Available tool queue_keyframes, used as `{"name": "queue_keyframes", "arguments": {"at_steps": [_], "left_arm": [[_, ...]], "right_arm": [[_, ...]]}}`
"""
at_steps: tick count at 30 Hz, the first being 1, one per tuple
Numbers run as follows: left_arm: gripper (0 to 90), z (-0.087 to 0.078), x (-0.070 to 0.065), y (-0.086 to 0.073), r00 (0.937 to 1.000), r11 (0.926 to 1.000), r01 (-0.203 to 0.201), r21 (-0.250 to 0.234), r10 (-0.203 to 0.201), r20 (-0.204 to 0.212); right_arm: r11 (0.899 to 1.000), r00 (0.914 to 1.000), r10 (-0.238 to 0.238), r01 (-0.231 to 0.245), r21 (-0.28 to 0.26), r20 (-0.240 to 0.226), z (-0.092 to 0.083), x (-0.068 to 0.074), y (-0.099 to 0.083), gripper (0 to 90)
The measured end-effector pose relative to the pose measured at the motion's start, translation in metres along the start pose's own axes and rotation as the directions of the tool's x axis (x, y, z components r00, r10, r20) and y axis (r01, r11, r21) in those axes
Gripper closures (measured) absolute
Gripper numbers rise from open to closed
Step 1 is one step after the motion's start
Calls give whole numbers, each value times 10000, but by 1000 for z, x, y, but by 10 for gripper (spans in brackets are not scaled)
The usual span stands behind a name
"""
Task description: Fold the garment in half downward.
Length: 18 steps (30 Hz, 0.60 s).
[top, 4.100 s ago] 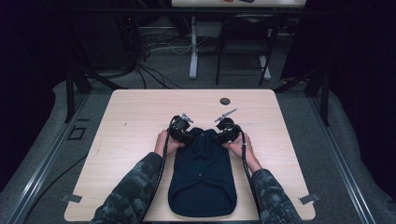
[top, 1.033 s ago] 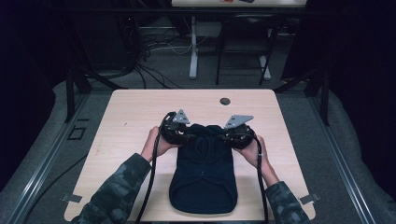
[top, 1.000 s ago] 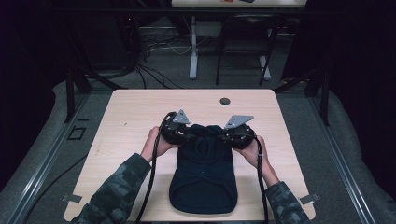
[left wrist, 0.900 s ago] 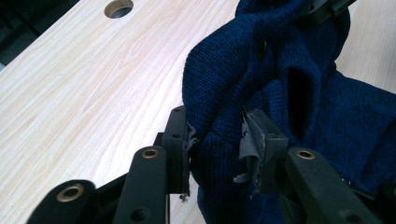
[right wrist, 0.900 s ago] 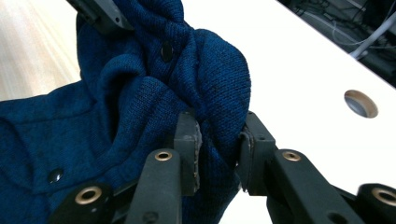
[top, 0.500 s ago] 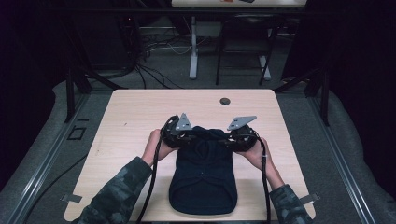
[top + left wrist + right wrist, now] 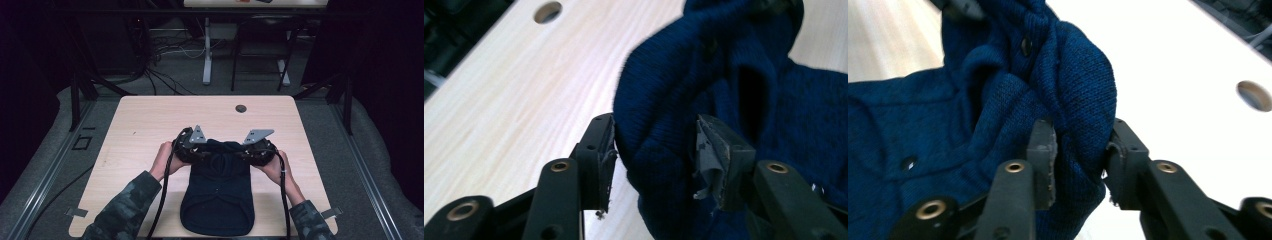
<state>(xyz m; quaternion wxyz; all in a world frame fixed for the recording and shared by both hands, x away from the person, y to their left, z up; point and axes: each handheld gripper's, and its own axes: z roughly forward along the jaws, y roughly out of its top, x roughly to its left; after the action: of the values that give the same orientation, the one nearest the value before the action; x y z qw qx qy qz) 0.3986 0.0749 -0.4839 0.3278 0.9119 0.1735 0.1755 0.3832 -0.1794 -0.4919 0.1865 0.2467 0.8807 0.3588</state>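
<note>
**Garment at the near middle of the table, a gripper at each far corner**

The knit garment (image 7: 218,192) lies on the table (image 7: 140,125), centred toward the near edge, its far end bunched up. The left gripper (image 7: 192,148) sits at that end's left side, the right gripper (image 7: 256,150) at its right, the fabric between them. Behind them, near the far edge, a round hole (image 7: 241,108) sits in the tabletop, perhaps slightly right of centre.
</note>
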Motion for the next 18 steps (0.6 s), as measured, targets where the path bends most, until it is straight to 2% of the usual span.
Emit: {"name": "queue_keyframes", "arguments": {"at_steps": [3, 6, 8, 11, 14, 17, 18], "left_arm": [[464, 4, 0, 0, 9999, 9999, 75, 109, -76, 115], [455, 7, 3, -2, 9992, 9995, 253, 180, -259, 301], [472, 10, 2, -3, 9992, 9994, 219, 279, -228, 315], [583, 13, 1, -3, 9999, 9997, 62, 250, -66, 160], [652, 12, 2, -2, 10000, 10000, -8, -2, 8, -60], [677, 11, 4, 0, 9988, 9996, -88, -250, 76, -480], [681, 11, 4, 1, 9977, 9993, -165, -343, 142, -670]], "right_arm": [[9995, 9995, -210, 215, -245, 216, -1, 3, 1, 711], [9986, 9987, -328, 344, -393, 396, -2, 5, 2, 716], [9979, 9982, -317, 344, -540, 505, -3, 4, 2, 717], [9978, 9976, -253, 292, -595, 649, -3, 3, 3, 715], [9977, 9978, -44, 89, -671, 661, -4, -1, 3, 705], [9978, 9986, 289, -262, -607, 433, -5, -5, 7, 657], [9985, 9992, 364, -357, -417, 169, -5, -8, 8, 647]]}}
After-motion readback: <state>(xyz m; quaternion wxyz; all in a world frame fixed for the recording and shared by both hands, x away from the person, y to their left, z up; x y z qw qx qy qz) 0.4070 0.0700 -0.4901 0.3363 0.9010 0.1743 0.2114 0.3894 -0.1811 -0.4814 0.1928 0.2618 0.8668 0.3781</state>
